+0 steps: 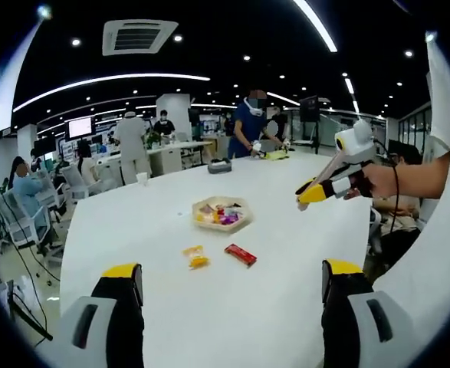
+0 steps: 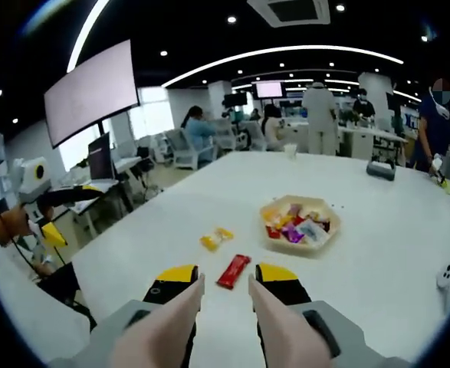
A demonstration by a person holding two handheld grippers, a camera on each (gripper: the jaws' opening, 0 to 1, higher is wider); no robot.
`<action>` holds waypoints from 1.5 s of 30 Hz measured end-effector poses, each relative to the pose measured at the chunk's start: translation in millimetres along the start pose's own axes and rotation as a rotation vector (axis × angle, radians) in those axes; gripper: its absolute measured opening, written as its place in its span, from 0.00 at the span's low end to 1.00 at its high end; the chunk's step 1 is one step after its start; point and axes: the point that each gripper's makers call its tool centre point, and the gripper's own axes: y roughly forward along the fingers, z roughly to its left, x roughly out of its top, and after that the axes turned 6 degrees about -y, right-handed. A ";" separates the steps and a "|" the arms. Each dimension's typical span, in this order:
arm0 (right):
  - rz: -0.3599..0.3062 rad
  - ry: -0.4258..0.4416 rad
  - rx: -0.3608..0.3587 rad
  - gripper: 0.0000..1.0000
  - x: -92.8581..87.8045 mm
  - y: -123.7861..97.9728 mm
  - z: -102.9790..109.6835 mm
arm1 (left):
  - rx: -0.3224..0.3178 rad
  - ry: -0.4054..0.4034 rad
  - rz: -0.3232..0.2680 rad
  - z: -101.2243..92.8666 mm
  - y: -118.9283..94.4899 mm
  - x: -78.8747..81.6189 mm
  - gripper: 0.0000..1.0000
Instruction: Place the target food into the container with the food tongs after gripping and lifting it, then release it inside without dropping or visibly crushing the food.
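Table: long white tabletop [image 1: 209, 299], bearing all the food items.
Container: shallow beige hexagonal tray [image 1: 221, 214] of mixed wrapped sweets, near mid-table; seen also in the right gripper view [image 2: 299, 223].
Red snack: flat red wrapped bar [image 1: 241, 254], lying on the table just short of the tray; in the right gripper view [image 2: 233, 271] it sits beyond and between the jaw tips, untouched.
Yellow snack: small yellow wrapped packet [image 1: 195, 256], beside the red bar, apart from it.
Left gripper [image 1: 232, 280]: yellow-tipped black jaws spread wide, nothing between them.
Right gripper [image 2: 223, 277]: jaws at a narrow gap, holding nothing.
Background: people at desks, wall screen [image 2: 92, 93].
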 end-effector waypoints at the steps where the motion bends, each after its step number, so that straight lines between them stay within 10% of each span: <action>1: 0.004 -0.025 -0.020 0.29 -1.7 1.2 -1.8 | -0.004 -0.008 -0.009 -2.4 0.3 -1.3 0.97; 41: 0.052 -0.026 0.003 0.29 7.1 55.1 -10.1 | 0.031 -0.047 -0.065 1.7 -14.5 -0.3 0.99; 45: 0.052 -0.032 0.004 0.29 6.8 59.0 -9.0 | 0.018 -0.020 -0.004 -0.6 -12.5 -15.0 0.99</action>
